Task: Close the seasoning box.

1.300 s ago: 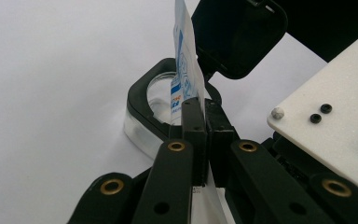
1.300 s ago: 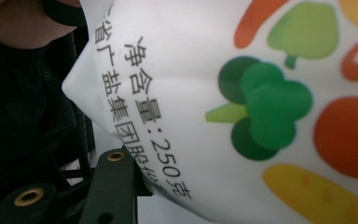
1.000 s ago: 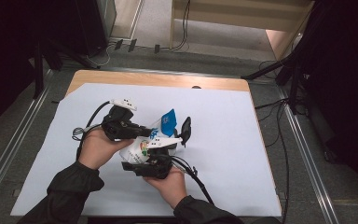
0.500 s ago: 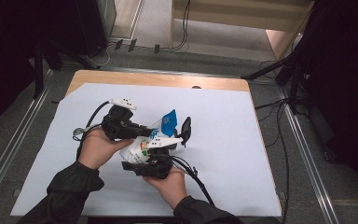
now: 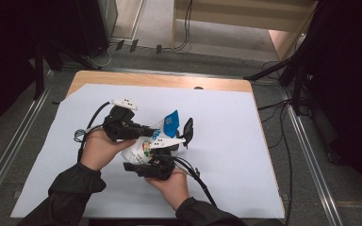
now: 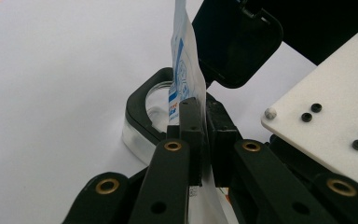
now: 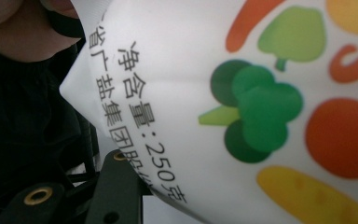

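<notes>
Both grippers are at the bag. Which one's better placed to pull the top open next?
Left, probably. The left gripper is shut on the upper edge of the bag. The right gripper sits below, against the bag's printed body; its grip is hidden.

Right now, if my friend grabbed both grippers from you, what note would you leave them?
Left gripper: shut on the top edge of the white plastic packet with blue print and vegetable pictures, near its middle.
Right gripper: hard against the packet's lower part; grip cannot be told.
Both hold the packet above the white table sheet.
A small clear glass jar with a black rim sits beyond the left gripper's jaws.
Done: packet lifted and pinched.
Left: probably opening it; the top looks unopened.
</notes>
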`<state>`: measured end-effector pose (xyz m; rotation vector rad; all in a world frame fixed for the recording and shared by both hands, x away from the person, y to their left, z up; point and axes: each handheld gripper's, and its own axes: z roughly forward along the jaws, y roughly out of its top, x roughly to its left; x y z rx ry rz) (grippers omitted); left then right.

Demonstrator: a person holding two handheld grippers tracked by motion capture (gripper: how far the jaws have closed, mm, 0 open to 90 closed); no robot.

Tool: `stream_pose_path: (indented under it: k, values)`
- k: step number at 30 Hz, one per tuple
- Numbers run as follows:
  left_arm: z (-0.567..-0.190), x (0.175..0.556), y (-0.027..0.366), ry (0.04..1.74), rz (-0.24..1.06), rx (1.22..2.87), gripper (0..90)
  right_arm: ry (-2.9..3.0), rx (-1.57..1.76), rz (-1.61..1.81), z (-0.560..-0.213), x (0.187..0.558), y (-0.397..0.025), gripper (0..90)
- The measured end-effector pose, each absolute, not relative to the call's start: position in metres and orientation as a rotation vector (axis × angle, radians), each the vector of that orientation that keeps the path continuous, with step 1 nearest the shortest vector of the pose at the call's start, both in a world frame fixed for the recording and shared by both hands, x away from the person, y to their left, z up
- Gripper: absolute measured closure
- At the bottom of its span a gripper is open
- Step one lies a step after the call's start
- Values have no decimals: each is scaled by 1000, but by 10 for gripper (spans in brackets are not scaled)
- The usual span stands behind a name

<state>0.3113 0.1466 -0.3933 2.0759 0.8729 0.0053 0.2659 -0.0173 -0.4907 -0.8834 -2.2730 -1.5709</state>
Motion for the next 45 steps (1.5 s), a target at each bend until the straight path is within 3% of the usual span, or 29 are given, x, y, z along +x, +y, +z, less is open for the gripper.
stream_pose_path:
  k: [45]
  values:
    - [-391, 308, 143, 873, 75, 2074, 900, -2278, -880, -1558, -489, 268, -17, 581]
